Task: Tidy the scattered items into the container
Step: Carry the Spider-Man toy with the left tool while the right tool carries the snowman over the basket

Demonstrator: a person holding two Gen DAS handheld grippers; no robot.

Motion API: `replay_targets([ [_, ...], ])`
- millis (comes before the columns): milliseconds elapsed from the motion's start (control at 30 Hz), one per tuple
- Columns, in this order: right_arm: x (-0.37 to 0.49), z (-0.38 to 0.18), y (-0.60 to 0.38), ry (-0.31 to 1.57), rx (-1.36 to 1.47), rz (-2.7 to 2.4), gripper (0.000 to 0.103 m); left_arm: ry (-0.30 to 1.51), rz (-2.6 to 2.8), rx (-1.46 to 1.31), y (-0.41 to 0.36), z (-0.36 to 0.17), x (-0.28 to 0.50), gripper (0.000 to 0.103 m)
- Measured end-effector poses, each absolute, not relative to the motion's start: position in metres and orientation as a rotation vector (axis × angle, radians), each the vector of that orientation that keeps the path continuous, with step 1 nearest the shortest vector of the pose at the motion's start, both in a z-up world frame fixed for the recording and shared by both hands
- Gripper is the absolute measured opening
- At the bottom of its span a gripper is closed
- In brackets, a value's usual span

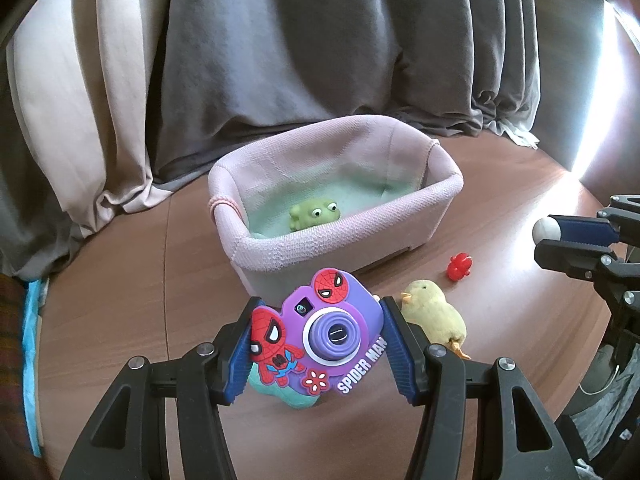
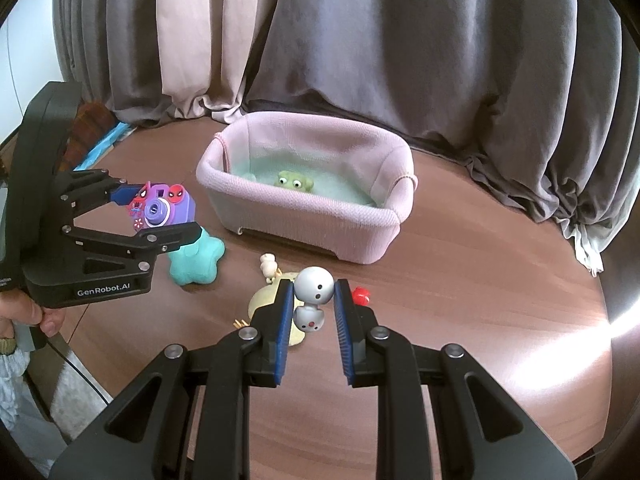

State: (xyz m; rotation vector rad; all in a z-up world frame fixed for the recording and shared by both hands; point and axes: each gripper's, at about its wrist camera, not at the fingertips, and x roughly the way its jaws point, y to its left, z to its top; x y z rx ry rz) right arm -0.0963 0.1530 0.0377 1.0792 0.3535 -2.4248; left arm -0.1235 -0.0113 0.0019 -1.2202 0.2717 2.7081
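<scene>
Left wrist view: left claw clamped on purple toy camera, lifted over tabletop, just short of pink basket; green frog inside; yellow chick, red toy near.

Right wrist view: right claw squeezed tight on white snowman figure; teal star below left claw.
</scene>
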Motion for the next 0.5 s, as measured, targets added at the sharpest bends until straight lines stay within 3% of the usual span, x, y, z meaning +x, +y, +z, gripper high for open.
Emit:
replay_targets([
  [500,-0.115,0.049,0.143,0.378,1.049,-2.411,0.018,0.265,2.732,-1.218,-0.016,0.009,-0.131,0.054],
])
